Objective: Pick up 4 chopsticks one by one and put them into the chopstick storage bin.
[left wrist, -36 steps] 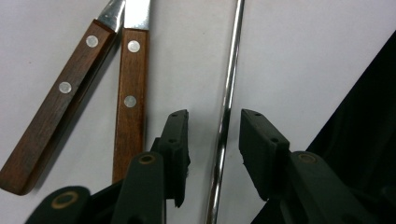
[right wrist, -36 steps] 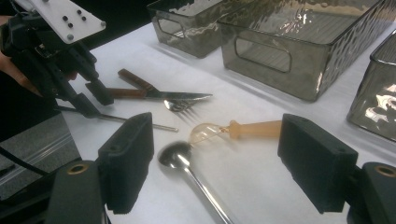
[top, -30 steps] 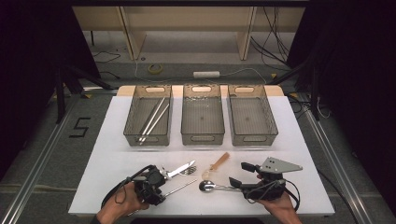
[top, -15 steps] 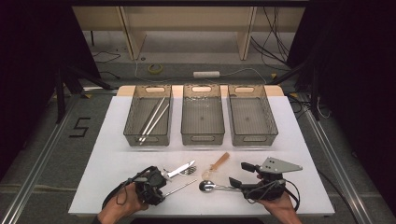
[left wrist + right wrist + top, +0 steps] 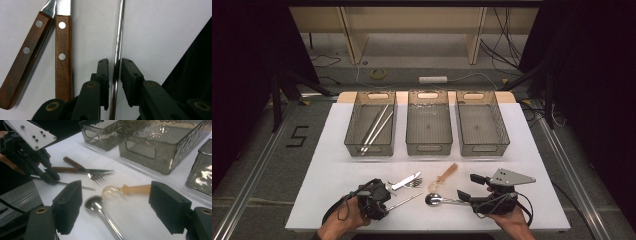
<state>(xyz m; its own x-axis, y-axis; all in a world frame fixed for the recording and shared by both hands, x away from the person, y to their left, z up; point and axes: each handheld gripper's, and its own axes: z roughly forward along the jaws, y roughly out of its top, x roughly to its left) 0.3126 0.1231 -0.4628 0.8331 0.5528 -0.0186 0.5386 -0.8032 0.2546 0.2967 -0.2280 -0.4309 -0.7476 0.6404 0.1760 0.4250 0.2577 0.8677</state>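
Your left tool (image 5: 115,72) sits low at the counter's (image 5: 537,145) near edge, jaws narrow and closed on a thin metal rod (image 5: 119,37) lying flat. Two wood-handled utensils, a knife (image 5: 62,45) and a fork (image 5: 27,55), lie just beside it. Your right tool (image 5: 115,210) hangs wide open over a metal spoon (image 5: 96,205); a translucent spoon (image 5: 125,189) lies just beyond. Three clear bins (image 5: 427,125) stand behind, the left one holding metal rods (image 5: 374,127).
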